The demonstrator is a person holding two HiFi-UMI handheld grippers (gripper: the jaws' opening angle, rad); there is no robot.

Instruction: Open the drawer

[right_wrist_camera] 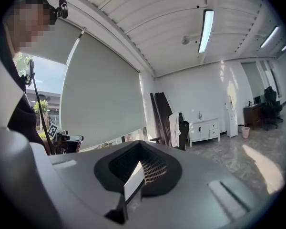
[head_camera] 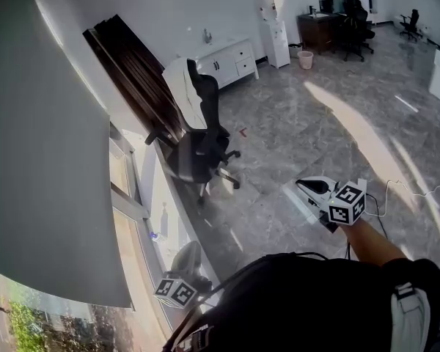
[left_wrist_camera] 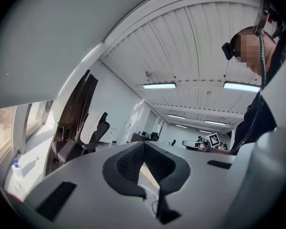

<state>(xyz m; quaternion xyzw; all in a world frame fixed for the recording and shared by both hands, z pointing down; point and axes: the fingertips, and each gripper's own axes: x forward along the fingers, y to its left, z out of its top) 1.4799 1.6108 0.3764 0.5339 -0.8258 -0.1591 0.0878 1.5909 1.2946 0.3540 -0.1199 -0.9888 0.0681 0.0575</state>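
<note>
The grey marble floor fills most of the head view and is bare in the middle, so the way across the room is free. On the left a roller blind hangs partway down over the window, probably against the sun that falls in bright patches on the floor. Dark wooden panels lean on the wall beside it, stored rather than fitted. A black office chair stands in front of them with something white draped against its back.

The white cabinet stands at the far wall. The drawer the task means is most likely one of the fronts at its right end, well apart from both grippers. Further right are a water dispenser and a small bin.

The right gripper is held out level in front of the person, its jaws pressed together with nothing between them. The left gripper sits low on the window side, jaws likewise together and empty. Both look carried rather than working — by my reading the task has not begun.

No brand or writing can be read — only the black-and-white square patterns on the marker cubes
</note>
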